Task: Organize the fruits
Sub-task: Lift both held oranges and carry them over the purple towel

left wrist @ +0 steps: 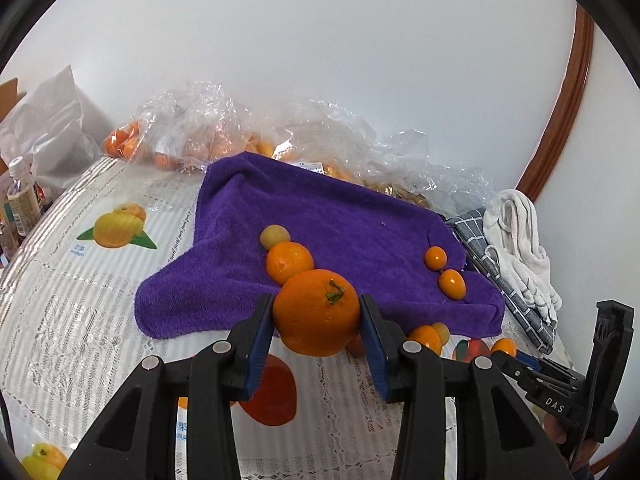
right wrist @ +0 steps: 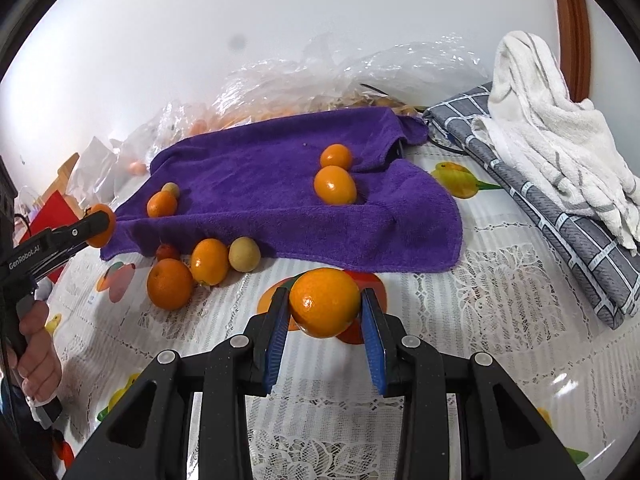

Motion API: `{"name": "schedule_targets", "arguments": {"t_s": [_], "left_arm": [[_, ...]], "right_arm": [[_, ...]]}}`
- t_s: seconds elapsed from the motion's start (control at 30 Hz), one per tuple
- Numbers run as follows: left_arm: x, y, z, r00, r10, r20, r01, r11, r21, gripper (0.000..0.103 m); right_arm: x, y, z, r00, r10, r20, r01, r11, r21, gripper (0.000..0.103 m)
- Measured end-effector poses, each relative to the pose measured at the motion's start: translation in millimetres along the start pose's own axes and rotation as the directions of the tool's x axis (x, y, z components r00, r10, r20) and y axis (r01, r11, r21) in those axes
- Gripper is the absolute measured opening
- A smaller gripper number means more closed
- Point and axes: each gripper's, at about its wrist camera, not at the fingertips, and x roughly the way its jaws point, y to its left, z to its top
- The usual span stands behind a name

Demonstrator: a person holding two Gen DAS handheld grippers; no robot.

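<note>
My left gripper (left wrist: 316, 312) is shut on a large orange with a green stem (left wrist: 316, 314), held above the near edge of a purple towel (left wrist: 340, 216). My right gripper (right wrist: 325, 303) is shut on a smaller orange (right wrist: 324, 302) above the tablecloth, just in front of the towel (right wrist: 280, 184). On the towel lie an orange (left wrist: 290, 262), a pale yellowish fruit (left wrist: 275, 237) and two small oranges (left wrist: 435, 257) (left wrist: 452, 283). Loose fruits lie off the towel's front edge: two oranges (right wrist: 170, 284) (right wrist: 209, 261), a pale fruit (right wrist: 244, 254) and a small red one (right wrist: 167, 252).
Clear plastic bags with more oranges (left wrist: 192, 136) lie behind the towel by the wall. A grey checked cloth (right wrist: 560, 200) with a white towel (right wrist: 552, 132) on it lies at the right. Bottles (left wrist: 20, 200) and a white bag (left wrist: 52, 128) stand at the left.
</note>
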Motion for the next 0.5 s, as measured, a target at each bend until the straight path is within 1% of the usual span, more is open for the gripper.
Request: {"name": "schedule_targets", "arguments": {"t_s": [0.13, 0.27, 0.5], "left_arm": [[-3, 4, 1, 1.0, 0.003, 0.011, -0.003, 1.0, -0.01, 0.04], [-3, 8, 3, 1.0, 0.011, 0.01, -0.011, 1.0, -0.02, 0.04], [-6, 15, 12, 1.0, 0.01, -0.013, -0.011, 0.998, -0.068, 0.04]], "right_arm": [[-4, 1, 2, 1.0, -0.007, -0.001, 0.007, 1.0, -0.001, 0.035], [-15, 5, 9, 1.0, -0.002, 0.015, 0.002, 1.0, -0.006, 0.035], [-44, 5, 38, 0.997, -0.024, 0.072, 0.025, 1.0, -0.014, 0.035]]}}
